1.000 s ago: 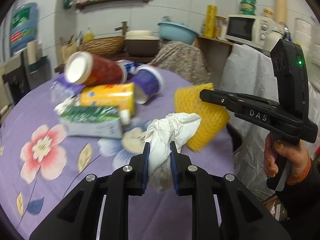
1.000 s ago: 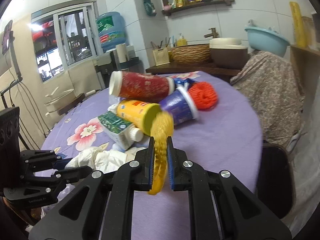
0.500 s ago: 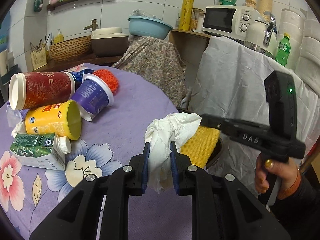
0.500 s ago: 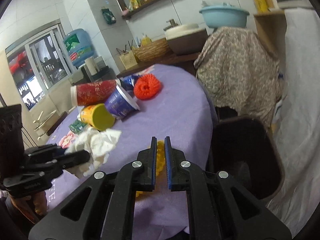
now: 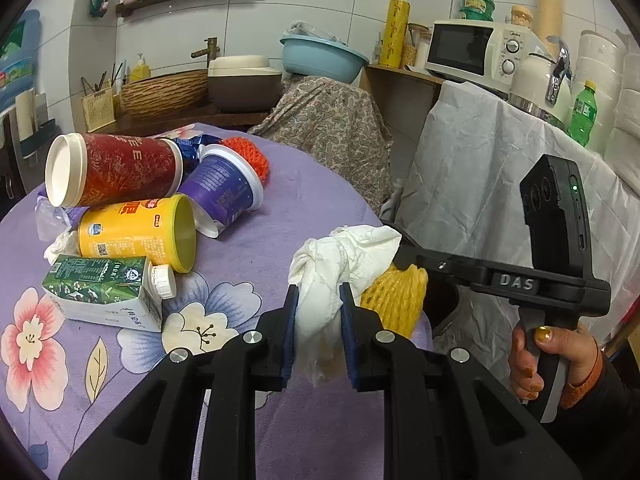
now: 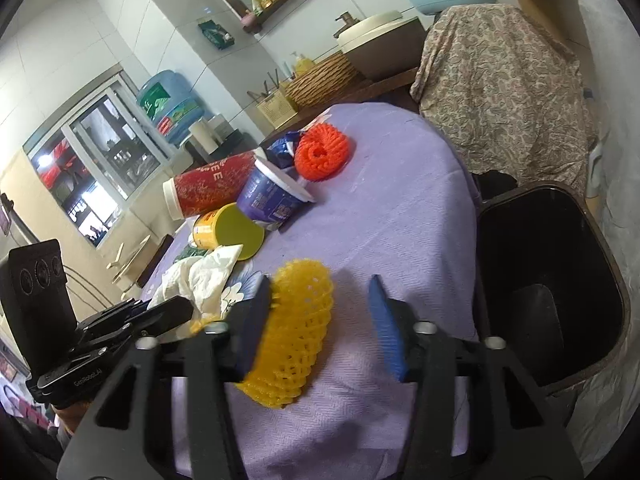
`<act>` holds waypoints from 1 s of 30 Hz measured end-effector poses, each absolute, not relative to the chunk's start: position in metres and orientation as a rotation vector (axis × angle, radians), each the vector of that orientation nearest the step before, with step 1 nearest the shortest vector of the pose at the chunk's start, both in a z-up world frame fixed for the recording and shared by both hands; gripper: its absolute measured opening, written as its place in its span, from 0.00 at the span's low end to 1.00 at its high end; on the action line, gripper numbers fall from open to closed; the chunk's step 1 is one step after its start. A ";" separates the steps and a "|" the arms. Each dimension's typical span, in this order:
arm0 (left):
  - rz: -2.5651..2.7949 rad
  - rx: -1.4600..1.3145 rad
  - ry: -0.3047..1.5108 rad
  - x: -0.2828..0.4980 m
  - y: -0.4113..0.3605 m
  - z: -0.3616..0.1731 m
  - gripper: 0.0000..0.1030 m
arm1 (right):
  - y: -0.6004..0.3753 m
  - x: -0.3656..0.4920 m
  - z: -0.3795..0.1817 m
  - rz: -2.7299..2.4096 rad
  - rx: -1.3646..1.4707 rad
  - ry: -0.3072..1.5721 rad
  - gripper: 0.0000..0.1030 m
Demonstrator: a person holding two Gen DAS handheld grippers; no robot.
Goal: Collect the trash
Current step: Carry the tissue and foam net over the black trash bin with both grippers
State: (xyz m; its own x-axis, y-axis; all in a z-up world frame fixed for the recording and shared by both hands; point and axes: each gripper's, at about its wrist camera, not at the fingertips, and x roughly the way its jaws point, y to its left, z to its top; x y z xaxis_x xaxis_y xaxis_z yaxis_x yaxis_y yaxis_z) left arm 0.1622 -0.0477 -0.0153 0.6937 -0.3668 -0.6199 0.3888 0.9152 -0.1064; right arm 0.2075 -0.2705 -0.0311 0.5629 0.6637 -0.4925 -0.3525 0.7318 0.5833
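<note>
My left gripper [image 5: 319, 298] is shut on a crumpled white tissue [image 5: 340, 264], held over the table's right edge. My right gripper [image 6: 320, 292] is open; a yellow foam fruit net [image 6: 296, 340] rests against its left finger, apart from the right finger, above the purple tablecloth [image 6: 400, 200]. The net also shows in the left wrist view [image 5: 396, 296] just right of the tissue. A black trash bin [image 6: 548, 280] stands open beside the table, right of the right gripper. Whether the net lies on the cloth or hangs, I cannot tell.
On the table lie a red cup [image 5: 116, 170], a purple cup [image 5: 224, 188], a yellow cup [image 5: 140, 232], a green carton [image 5: 104, 292] and an orange foam net [image 6: 322, 152]. A cloth-covered counter with a microwave [image 5: 468, 48] stands at the right.
My right gripper has opened; the yellow net is no longer pinched and leans on the left finger. Both grippers swung right toward the bin. The left gripper still holds the tissue.
</note>
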 end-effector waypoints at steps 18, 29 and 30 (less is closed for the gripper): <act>-0.441 0.050 0.656 0.166 -0.058 -0.006 0.19 | -0.305 0.189 0.024 0.503 0.362 0.537 0.06; -0.608 0.076 0.674 0.188 -0.127 -0.002 0.19 | -0.395 0.202 -0.013 0.112 0.224 0.626 0.06; -0.627 0.076 0.683 0.192 -0.137 -0.003 0.19 | -0.399 0.207 -0.021 0.100 0.227 0.646 0.06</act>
State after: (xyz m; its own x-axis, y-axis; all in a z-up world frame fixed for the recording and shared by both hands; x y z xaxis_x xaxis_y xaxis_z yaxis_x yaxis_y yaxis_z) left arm 0.1917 -0.1369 -0.0031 0.6007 -0.5160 -0.6106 0.5641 0.8148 -0.1336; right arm 0.2068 -0.3990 -0.0209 0.7946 0.1628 -0.5850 -0.0222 0.9705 0.2400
